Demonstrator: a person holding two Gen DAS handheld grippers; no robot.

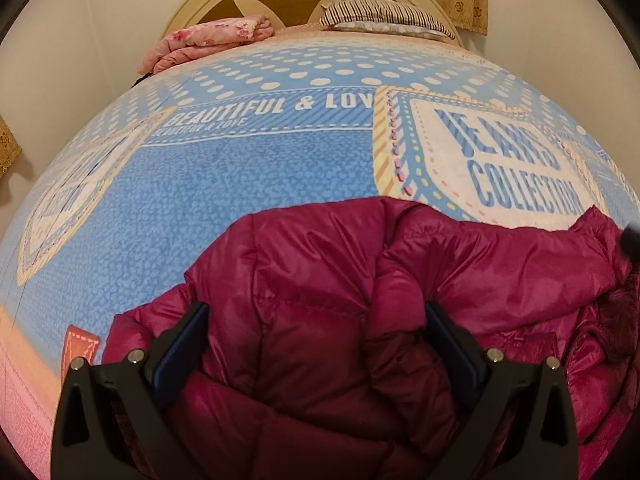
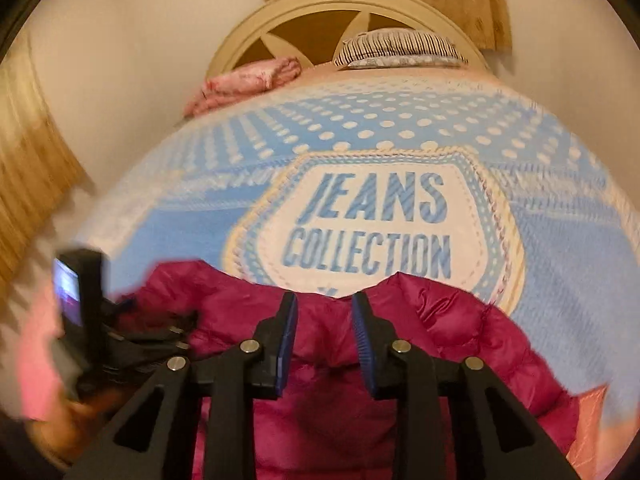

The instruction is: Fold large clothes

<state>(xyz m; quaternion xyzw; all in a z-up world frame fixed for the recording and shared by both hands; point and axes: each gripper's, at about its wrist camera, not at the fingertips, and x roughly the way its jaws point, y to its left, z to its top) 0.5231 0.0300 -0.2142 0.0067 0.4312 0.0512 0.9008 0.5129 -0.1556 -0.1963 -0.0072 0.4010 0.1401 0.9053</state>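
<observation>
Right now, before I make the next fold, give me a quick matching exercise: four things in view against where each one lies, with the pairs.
Things:
1. magenta puffer jacket
2. pink floral quilt
3. striped pillow
4. left gripper

Places:
A. folded at the head of the bed, left side
B. open over the jacket
C. against the headboard, right of the quilt
D. spread at the near edge of the blue bedspread

Pairs: 1-D, 2-A, 3-C, 4-B
</observation>
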